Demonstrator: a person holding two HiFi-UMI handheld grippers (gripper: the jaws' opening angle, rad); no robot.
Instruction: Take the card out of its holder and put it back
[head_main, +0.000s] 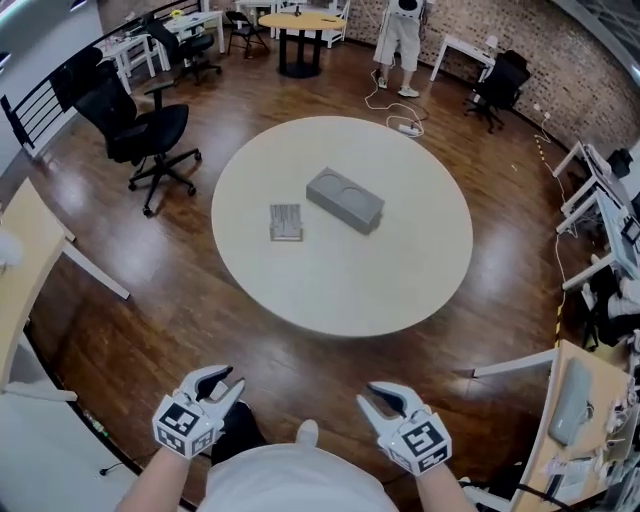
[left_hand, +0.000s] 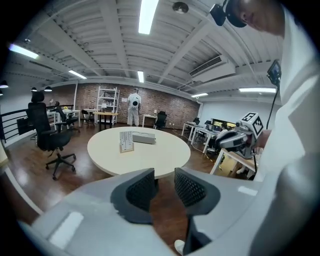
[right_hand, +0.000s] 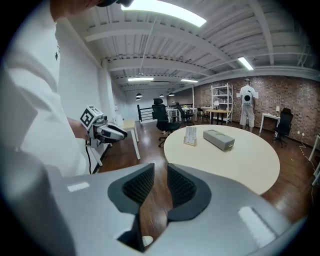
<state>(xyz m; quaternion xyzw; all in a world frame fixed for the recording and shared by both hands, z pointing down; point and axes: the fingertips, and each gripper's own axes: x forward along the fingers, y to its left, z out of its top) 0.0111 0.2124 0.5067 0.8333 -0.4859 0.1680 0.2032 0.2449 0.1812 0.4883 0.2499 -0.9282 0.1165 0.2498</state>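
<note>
A clear card holder (head_main: 285, 221) with a pale card standing in it sits left of centre on the round white table (head_main: 400, 270). It also shows far off in the left gripper view as the card holder (left_hand: 126, 140) and in the right gripper view as the card holder (right_hand: 190, 135). Both grippers hang near my body, well short of the table. My left gripper (head_main: 228, 385) is open with nothing between its jaws, as the left gripper (left_hand: 165, 182) view confirms. My right gripper (head_main: 375, 397) shows a narrower gap and only floor between the pads of the right gripper (right_hand: 161, 182).
A grey rectangular box (head_main: 345, 199) with a round recess lies beside the holder. A black office chair (head_main: 140, 130) stands left of the table. A person (head_main: 402, 40) stands at the back. Desks (head_main: 30, 260) flank me on both sides over wooden floor.
</note>
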